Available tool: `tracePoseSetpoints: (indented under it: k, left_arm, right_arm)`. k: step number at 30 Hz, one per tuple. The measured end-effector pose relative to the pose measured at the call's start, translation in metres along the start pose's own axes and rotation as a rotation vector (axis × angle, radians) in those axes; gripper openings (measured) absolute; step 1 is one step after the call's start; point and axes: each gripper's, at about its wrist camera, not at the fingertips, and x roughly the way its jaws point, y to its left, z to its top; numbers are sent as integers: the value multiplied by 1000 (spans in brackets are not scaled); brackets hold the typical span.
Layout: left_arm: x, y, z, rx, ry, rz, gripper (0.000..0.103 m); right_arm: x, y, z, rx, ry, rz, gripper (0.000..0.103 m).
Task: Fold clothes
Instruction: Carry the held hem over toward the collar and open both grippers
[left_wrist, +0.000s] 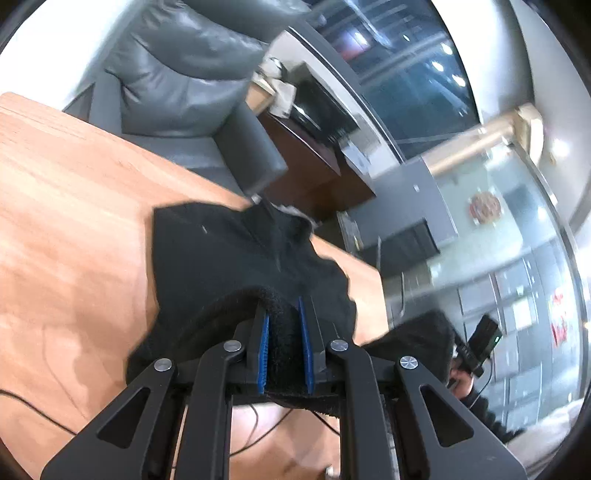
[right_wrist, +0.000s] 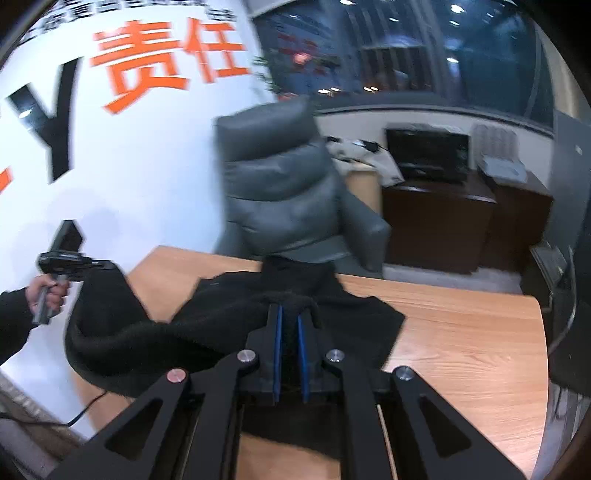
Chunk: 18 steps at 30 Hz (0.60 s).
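Black garment (left_wrist: 236, 258) in both raised grippers

Bright indoor light, ceiling lamps mirrored in dark windows (left_wrist: 406, 66), motion blur throughout, heavy fisheye bending at edges.

Both wrist views look steeply down, close over one table (left_wrist: 74, 206), sharing the armchair (right_wrist: 280, 192)

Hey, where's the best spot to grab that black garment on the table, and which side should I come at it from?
Grip the black garment along its thick fleecy near edge, coming from the near side of the wooden table. That edge is raised and bunched; both the left gripper and right gripper are already shut on it.
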Motion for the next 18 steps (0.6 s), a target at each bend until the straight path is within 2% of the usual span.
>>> tracePoseSetpoints:
  k: [4, 9, 14, 16, 18]
  left_arm:
    - [39, 19, 29, -25, -11, 40, 13]
    - [93, 38, 54, -35, -6, 71, 13]
    - [132, 58, 73, -21, -15, 96, 13]
    - [141, 65, 77, -16, -17, 98, 13]
    - [154, 72, 83, -12, -11, 103, 15]
  right_arm:
    - [38, -42, 2, 61, -10, -9, 8]
    - [96, -96, -13, 151, 33, -19, 8]
    - [124, -124, -15, 216, -29, 15, 8]
    - [139, -131, -20, 213, -1, 0, 8]
    - [160, -140, -28, 213, 66, -24, 9]
